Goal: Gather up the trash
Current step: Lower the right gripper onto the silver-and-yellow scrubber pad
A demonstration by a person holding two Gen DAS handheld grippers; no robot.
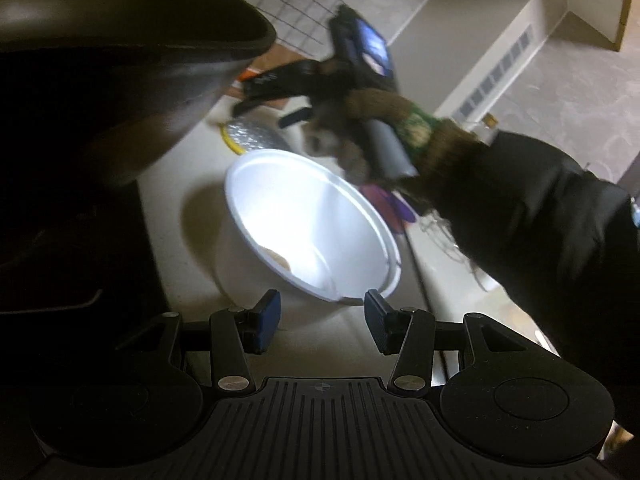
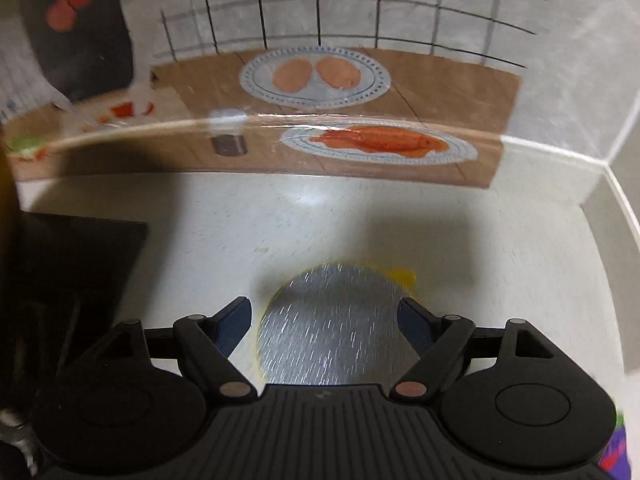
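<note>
A white foam bowl (image 1: pixel 312 220) stands on the pale counter (image 1: pixel 192 184), holding a small tan scrap (image 1: pixel 280 258). My left gripper (image 1: pixel 322 316) is open and empty just before the bowl's near rim. A round silver foil lid with a yellow edge (image 2: pixel 336 328) lies flat on the counter; it also shows in the left wrist view (image 1: pixel 252 138) beyond the bowl. My right gripper (image 2: pixel 324 328) is open, with its jaws on either side of the lid and just above it. In the left wrist view the right gripper (image 1: pixel 276 100) is blurred, held by a gloved hand (image 1: pixel 384 128).
A printed box with food pictures (image 2: pixel 320 112) stands against the back wall. A black object (image 2: pixel 68 280) sits at the left. A dark rounded shape (image 1: pixel 120 60) hangs over the left side. A purple item (image 1: pixel 384 204) and a black cable (image 1: pixel 416 276) lie right of the bowl.
</note>
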